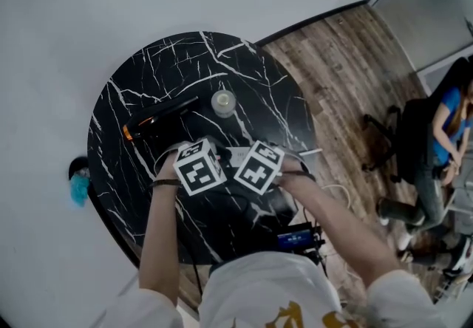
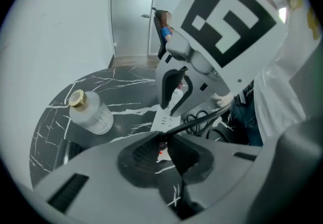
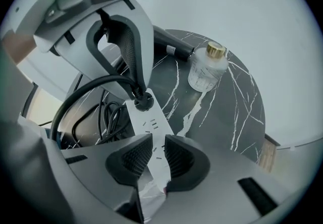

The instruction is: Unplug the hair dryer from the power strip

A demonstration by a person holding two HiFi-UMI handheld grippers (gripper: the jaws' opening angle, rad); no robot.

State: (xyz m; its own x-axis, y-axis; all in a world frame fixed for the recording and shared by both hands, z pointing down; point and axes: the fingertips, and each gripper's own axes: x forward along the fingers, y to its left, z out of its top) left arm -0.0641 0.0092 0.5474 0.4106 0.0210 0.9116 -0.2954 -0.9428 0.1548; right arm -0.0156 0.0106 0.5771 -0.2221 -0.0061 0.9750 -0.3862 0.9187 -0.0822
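Hair dryer (image 1: 162, 118) lies far left on the surface (image 1: 259, 75); our left gripper (image 2: 160, 150) clenches its plug (image 3: 143, 101), seated in the power strip (image 3: 154, 132), which our right gripper (image 3: 157, 160) clamps just to the right.

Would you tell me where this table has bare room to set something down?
Bare marble lies beyond the bottle toward the far rim of the table, and right of the bottle. Crowded: hair dryer at left, left gripper and right gripper at the power strip mid-table, coiled cables near the person.
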